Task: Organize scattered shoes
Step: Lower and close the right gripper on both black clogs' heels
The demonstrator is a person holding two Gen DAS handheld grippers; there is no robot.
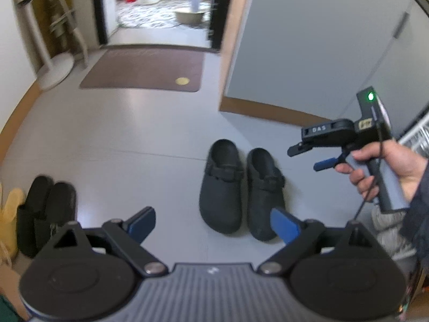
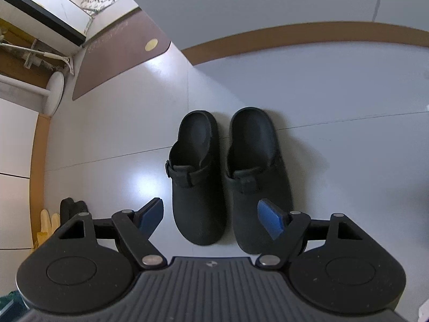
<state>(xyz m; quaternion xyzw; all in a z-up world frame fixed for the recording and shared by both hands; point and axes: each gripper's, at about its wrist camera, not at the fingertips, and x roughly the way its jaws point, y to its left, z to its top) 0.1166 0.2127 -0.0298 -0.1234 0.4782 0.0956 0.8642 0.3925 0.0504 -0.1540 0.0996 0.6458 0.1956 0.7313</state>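
Two black clogs stand side by side on the pale floor, toes toward me: the left clog [image 1: 219, 185] [image 2: 197, 187] and the right clog [image 1: 264, 196] [image 2: 257, 171]. My right gripper [image 2: 211, 217] [image 1: 307, 158], held in a hand, hovers open above and to the right of the pair; its blue pads touch nothing. My left gripper [image 1: 214, 224] is open and empty, above the floor in front of the clogs' toes. A pair of black slippers [image 1: 45, 212] [image 2: 72, 206] sits by the left wall, next to something yellow [image 1: 10, 209].
A brown mat [image 1: 142, 69] lies before an open bathroom doorway. A white fan base [image 1: 55, 71] stands at the left wall. A grey wall panel [image 1: 308, 53] with a brown skirting rises behind the clogs. A grey-socked foot [image 1: 391, 236] is at the right.
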